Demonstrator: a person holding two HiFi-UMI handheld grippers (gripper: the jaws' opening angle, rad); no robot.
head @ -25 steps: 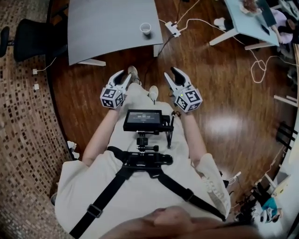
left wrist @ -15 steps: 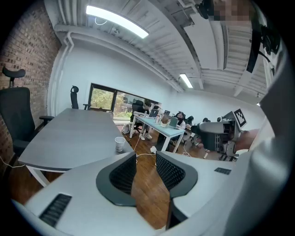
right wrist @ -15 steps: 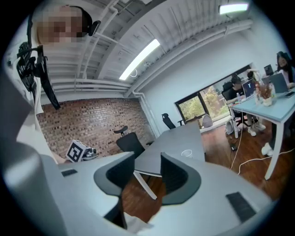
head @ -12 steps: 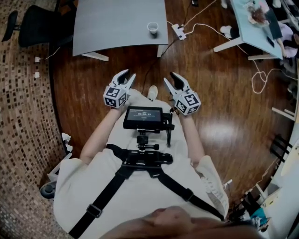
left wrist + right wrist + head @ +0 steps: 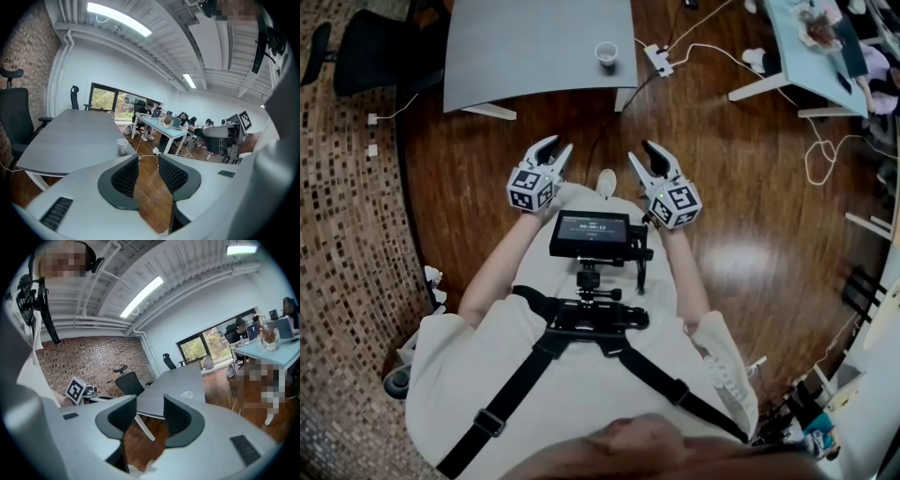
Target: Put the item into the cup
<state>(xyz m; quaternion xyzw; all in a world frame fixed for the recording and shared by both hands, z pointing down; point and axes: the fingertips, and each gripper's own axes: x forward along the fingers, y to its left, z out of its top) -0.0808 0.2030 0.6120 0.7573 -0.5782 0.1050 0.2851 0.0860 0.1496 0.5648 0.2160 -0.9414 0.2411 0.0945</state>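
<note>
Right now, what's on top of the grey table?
Only a white cup stands on the grey table, near one edge. What is inside the cup cannot be made out, and the table's far end is cut off in the head view.

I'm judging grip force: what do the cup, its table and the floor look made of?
The cup looks like thin white paper or plastic with a matte surface; which of the two is unclear. The table has a smooth grey matte top, probably laminate. The floor looks like dark varnished wood, going by its grain streaks and glossy light reflections.
</note>
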